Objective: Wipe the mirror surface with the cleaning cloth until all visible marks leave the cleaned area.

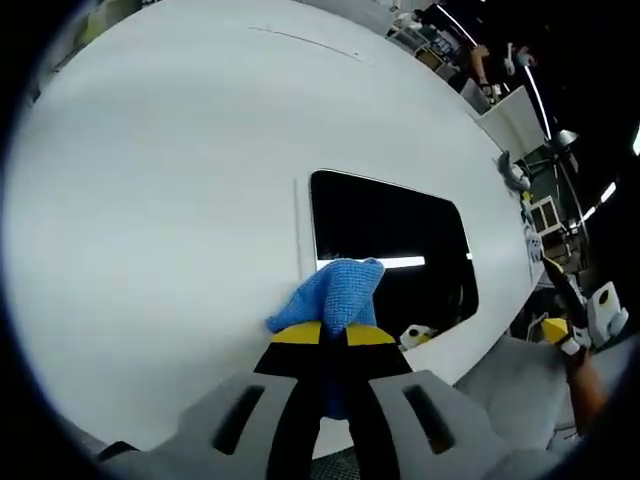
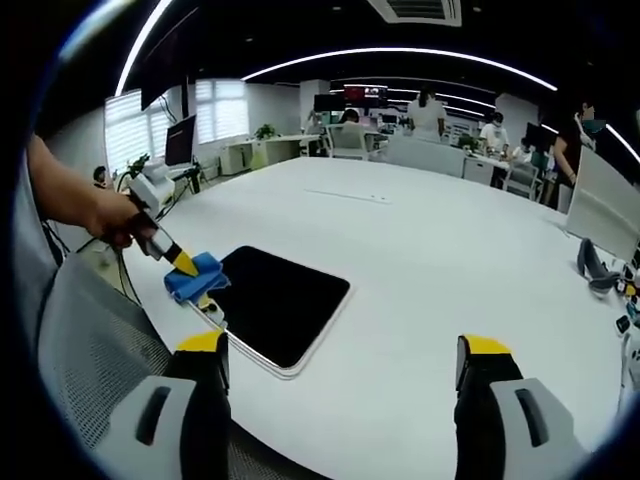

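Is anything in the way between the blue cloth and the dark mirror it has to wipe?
No, nothing visible is. The left gripper holds the blue cloth in its jaws right at the near edge of the mirror, which lies flat on the white table with no object on it.

A broad white tabletop [image 2: 420, 250] fills an open-plan office under a dark ceiling lined with curved light strips [image 2: 400, 52]. Bright windows [image 2: 215, 105] run along the far wall — desks, monitors [image 2: 180, 140] and several people [image 2: 425, 115] stand beyond. A grey mesh chair [image 2: 90, 350] sits at the near edge.
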{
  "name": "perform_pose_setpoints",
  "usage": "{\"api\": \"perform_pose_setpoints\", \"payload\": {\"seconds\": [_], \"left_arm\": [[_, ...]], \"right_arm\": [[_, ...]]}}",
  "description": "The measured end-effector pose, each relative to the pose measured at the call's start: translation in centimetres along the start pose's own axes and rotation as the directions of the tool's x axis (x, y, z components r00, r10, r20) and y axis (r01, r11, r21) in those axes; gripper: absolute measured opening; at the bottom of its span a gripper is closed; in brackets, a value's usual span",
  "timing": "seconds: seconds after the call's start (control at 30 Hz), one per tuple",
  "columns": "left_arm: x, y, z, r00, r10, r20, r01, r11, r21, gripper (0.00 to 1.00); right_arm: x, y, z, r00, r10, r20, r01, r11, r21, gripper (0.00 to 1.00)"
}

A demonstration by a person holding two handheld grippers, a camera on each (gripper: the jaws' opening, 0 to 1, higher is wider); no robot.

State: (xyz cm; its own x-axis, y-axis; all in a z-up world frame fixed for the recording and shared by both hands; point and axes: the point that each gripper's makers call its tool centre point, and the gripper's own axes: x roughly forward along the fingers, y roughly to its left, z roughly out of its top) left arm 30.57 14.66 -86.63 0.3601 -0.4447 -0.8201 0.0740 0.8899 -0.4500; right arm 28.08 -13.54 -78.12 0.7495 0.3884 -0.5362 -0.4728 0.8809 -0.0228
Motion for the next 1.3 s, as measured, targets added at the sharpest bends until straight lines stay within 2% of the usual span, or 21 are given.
{"api": "perform_pose_setpoints", "payload": {"seconds": [0.13, 0.17, 0.67, 0.77, 0.9, 1.3], "left_arm": [[0.0, -0.1, -0.1, 1.000, -0.003, 0.003, 0.003, 1.000, -0.011, 0.03], [0.0, 0.0, 0.0, 1.000, -0.004, 0.004, 0.004, 1.000, -0.014, 0.03], [0.1, -0.2, 0.0, 1.000, 0.003, 0.000, -0.003, 0.998, -0.068, 0.02], [0.0, -0.7, -0.2, 1.000, -0.018, -0.011, 0.017, 0.994, -0.112, 0.02], [0.2, -1.3, -0.3, 1.000, -0.017, -0.016, 0.016, 0.997, -0.081, 0.02], [1.0, -2.5, -0.6, 0.999, -0.030, -0.025, 0.028, 0.996, -0.079, 0.02]], "right_arm": [[0.1, 0.2, -0.1, 1.000, 0.012, -0.006, -0.012, 1.000, -0.002, 0.95], [0.1, 0.9, -0.2, 0.999, 0.047, -0.011, -0.047, 0.999, 0.025, 0.95], [0.1, 0.8, -0.3, 0.999, 0.043, -0.015, -0.042, 0.999, 0.021, 0.97], [0.1, 0.7, -0.2, 0.999, 0.040, -0.011, -0.039, 0.999, 0.030, 0.97], [0.1, 0.7, -0.2, 0.999, 0.039, -0.011, -0.039, 0.999, 0.029, 0.97], [0.1, 0.5, -0.1, 0.999, 0.036, -0.002, -0.036, 0.998, 0.046, 0.97]]}}
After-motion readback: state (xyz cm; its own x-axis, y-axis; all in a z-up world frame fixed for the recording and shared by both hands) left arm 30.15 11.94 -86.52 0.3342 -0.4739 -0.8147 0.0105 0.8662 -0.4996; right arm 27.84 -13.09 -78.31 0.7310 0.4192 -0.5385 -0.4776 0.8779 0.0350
